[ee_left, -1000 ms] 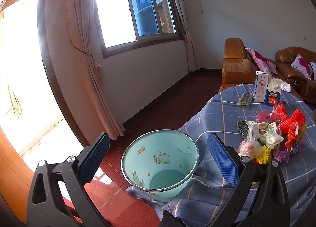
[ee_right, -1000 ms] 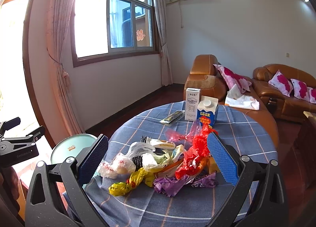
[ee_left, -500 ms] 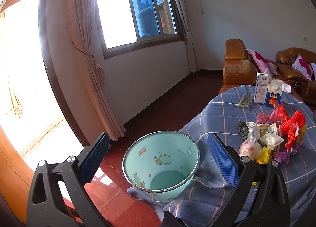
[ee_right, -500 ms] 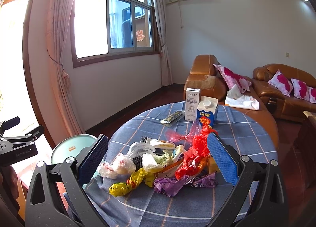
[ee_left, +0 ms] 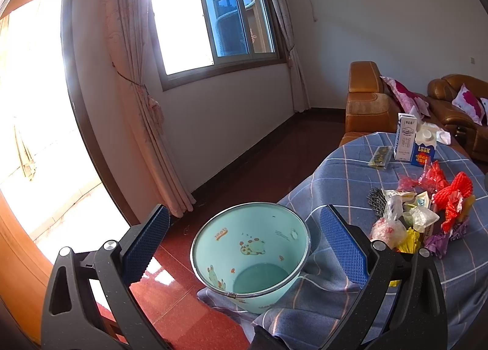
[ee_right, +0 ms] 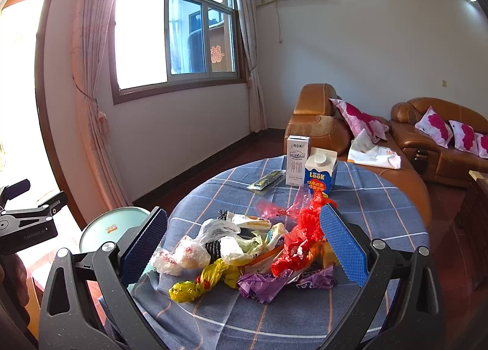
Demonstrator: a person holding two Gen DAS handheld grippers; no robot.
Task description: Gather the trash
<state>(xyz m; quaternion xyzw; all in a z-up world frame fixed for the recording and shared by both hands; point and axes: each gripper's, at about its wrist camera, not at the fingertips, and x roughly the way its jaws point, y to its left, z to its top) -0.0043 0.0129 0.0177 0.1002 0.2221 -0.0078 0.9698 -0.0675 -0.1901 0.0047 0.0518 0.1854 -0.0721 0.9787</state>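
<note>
Ahead, the trash pile [ee_right: 244,255] lies between the right gripper's [ee_right: 244,246] wide, empty jaws.

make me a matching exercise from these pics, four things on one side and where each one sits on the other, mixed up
Things:
1. light green bin
2. white milk carton
3. yellow wrapper
4. pink cushion

Places:
A. on the brown sofa
B. at the near edge of the trash pile
C. upright at the far side of the table, beside the blue carton
D. next to the table edge, between the open fingers of the left gripper

Pairs: 1-D, 2-C, 3-B, 4-A
</note>
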